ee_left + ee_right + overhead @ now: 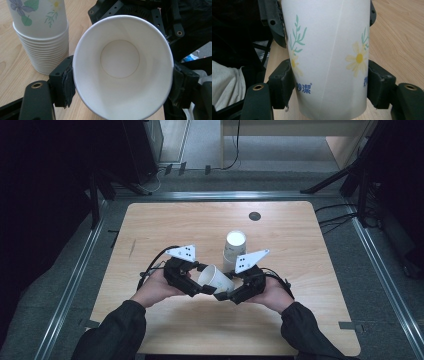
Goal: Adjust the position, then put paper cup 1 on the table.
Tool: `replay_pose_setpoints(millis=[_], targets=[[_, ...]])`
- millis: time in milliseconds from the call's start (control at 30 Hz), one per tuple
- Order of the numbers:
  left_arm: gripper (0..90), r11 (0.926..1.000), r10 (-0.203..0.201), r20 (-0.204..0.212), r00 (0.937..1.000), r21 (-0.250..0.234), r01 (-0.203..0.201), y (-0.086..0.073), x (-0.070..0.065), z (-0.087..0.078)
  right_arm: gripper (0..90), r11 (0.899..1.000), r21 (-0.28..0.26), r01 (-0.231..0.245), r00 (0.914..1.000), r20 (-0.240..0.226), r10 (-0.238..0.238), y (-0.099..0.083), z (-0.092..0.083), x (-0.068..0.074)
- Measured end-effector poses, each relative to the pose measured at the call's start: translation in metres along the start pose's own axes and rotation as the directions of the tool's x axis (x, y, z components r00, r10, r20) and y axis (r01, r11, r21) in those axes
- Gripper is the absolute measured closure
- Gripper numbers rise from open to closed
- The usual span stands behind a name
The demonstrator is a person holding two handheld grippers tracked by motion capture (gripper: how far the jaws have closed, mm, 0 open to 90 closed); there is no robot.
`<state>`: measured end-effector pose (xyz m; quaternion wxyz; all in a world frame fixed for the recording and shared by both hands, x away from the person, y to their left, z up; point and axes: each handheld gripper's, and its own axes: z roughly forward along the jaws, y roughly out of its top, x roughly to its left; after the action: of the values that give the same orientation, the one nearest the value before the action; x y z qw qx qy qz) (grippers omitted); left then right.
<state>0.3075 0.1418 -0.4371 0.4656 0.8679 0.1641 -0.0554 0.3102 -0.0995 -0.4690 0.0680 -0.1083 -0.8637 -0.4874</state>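
A white paper cup (216, 279) with a flower print lies on its side just above the table, held between both grippers. My left gripper (201, 288) is shut on its rim end; in the left gripper view the open mouth of the cup (120, 57) faces me, with a pad (65, 83) pressed on each side. My right gripper (223, 295) is shut on the base end; in the right gripper view its pads (283, 83) press against the printed wall of the cup (329, 62). The left gripper's jaws stand beyond, at the top of that view.
An upside-down stack of matching cups (234, 247) stands right behind the grippers, and also at the upper left of the left gripper view (41, 37). The wooden table (160, 225) has a dark round grommet (255, 216) near its far edge. Dark stands and cables surround the table.
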Motion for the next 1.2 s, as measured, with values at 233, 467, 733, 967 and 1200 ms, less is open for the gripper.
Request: replay_pose_setpoints(millis=[233,467,733,967,1200], targets=[[22.4,0.9999,0.0,-0.011,0.9999,-0.015,0.0,0.0,0.001,-0.004,25.1,1.0,0.009,-0.028,0.9995,0.014,0.027,-0.001,0.0,-0.002],[22.4,0.9986,-0.022,-0.03,0.9993,-0.048,0.021,-0.001,0.005,-0.018,24.9,0.999,0.036,-0.028,0.9993,0.027,0.027,-0.004,-0.001,-0.003],[22.6,0.9976,-0.048,-0.08,0.9956,-0.053,0.044,-0.003,0.014,-0.04,22.9,0.998,0.057,-0.013,0.9974,0.072,0.009,-0.009,-0.001,-0.002],[22.7,0.9973,-0.061,-0.138,0.9886,-0.049,0.054,-0.004,0.019,-0.057,22.0,0.999,0.029,-0.019,0.9886,0.15,0.015,-0.015,-0.005,-0.002],[22.7,0.997,-0.076,-0.174,0.9819,-0.032,0.071,-0.007,0.025,-0.068,21.4,0.995,0.099,-0.018,0.9663,0.257,-0.008,-0.02,-0.007,-0.003]])
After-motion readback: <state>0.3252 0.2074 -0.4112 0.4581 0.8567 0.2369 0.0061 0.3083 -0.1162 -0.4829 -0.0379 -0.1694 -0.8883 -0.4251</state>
